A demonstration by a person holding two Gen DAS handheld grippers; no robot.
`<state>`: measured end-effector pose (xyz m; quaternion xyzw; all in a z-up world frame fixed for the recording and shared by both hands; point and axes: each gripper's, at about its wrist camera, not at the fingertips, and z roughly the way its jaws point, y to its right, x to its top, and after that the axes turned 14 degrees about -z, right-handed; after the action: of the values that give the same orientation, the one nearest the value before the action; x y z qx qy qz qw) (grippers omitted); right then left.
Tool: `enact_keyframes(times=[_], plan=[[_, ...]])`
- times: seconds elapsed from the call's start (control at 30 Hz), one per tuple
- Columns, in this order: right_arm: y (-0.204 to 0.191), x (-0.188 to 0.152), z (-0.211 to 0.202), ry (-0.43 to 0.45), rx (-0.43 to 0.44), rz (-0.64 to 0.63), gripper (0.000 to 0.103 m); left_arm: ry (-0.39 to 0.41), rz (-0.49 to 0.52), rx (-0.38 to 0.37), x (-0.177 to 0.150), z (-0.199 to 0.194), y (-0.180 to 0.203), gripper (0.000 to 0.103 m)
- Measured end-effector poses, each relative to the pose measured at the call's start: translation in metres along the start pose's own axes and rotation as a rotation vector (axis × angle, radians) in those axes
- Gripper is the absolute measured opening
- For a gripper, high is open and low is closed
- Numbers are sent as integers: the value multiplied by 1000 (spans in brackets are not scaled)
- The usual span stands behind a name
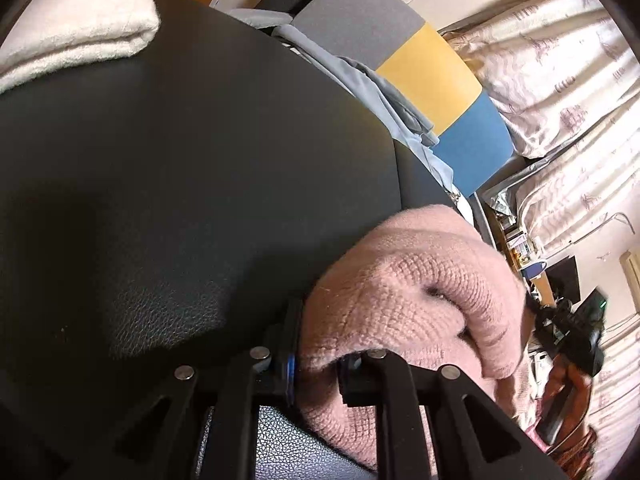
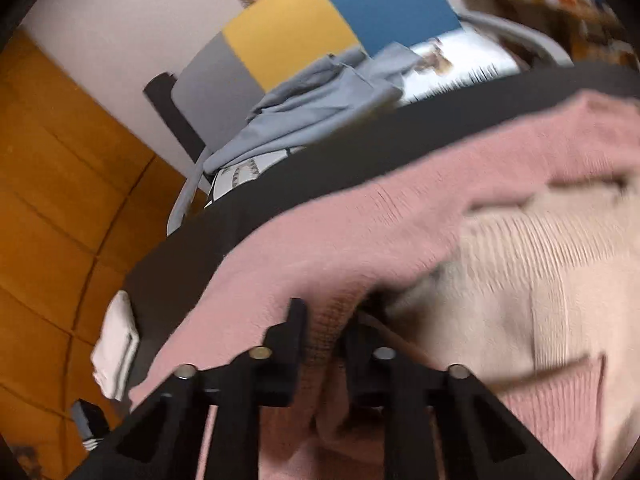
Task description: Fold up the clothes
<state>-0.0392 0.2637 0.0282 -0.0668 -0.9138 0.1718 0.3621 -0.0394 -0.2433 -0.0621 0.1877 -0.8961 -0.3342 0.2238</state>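
Nearest the left wrist camera, the left gripper is clamped on a bunched fold of the pink knit sweater, the fabric pinched between its two black fingers and bulging up past them. The sweater's mass spills off to the right of the fingers, lying on the black leather-textured table. At the table's far left corner sits a folded white towel.

In the right wrist view, the right gripper is likewise closed on a ridge of the same pink knit sweater, a narrow pleat of cloth caught between its fingers. The garment spreads flat across the table ahead of it, with a cream ribbed panel showing at the right (this part is smeared by motion blur, so its edges are unclear). The folded white towel lies at the table's left edge.

Beyond the table, a crumpled light blue garment is draped over a chair whose back has grey, yellow and blue panels. The orange wood floor lies behind on the left; patterned curtains hang farther back in the left wrist view.
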Motion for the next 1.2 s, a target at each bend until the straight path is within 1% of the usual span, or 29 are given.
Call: enact_keyframes(times=[0.1, 0.17, 0.2, 0.23, 0.33, 0.4, 0.43, 0.5, 0.6, 0.67, 0.77, 0.87, 0.93, 1.0, 1.03, 1.07, 1.1, 1.13, 1.17, 1.2], plan=[[-38, 16, -11, 37, -15, -118, 11, 18, 27, 11, -4, 1, 5, 15], [-66, 44, 0, 64, 8, -177, 11, 29, 41, 18, -6, 0, 6, 15], [-79, 48, -3, 74, 20, -202, 11, 33, 47, 20, -7, -1, 7, 15], [-96, 54, -5, 84, 44, -229, 11, 36, 55, 24, -8, -1, 7, 15], [-140, 70, 12, 100, 120, -286, 11, 46, 84, 37, -11, -3, 9, 15], [-171, 67, 13, 101, 158, -335, 11, 51, 105, 49, -13, -4, 11, 15], [-191, 66, 20, 91, 181, -372, 11, 55, 116, 54, -15, -5, 12, 15], [-218, 59, 32, 70, 213, -416, 11, 62, 136, 65, -18, -6, 13, 15], [-256, 40, 62, 2, 273, -464, 11, 69, 149, 72, -22, -8, 14, 15], [-271, 24, 83, -59, 315, -491, 11, 74, 155, 80, -24, -7, 15, 15], [-283, -12, 118, -169, 362, -516, 11, 82, 162, 95, -26, -7, 18, 15], [-270, -35, 140, -216, 382, -463, 11, 91, 171, 113, -29, -6, 21, 15], [-265, -38, 136, -199, 386, -456, 12, 99, 182, 132, -31, -6, 25, 15], [-262, -39, 130, -195, 388, -462, 16, 103, 194, 154, -33, -6, 29, 16], [-260, -39, 125, -198, 388, -469, 23, 102, 193, 160, -33, -6, 31, 16], [-258, -39, 118, -198, 396, -467, 35, 101, 191, 165, -33, -8, 32, 16], [-255, -38, 110, -195, 402, -465, 42, 104, 190, 161, -33, -12, 34, 16], [-250, -38, 97, -174, 402, -472, 54, 108, 188, 156, -34, -17, 36, 15], [-245, -38, 84, -153, 402, -478, 59, 116, 190, 152, -34, -22, 38, 15], [-239, -39, 70, -129, 398, -486, 60, 148, 208, 147, -35, -30, 42, 15]])
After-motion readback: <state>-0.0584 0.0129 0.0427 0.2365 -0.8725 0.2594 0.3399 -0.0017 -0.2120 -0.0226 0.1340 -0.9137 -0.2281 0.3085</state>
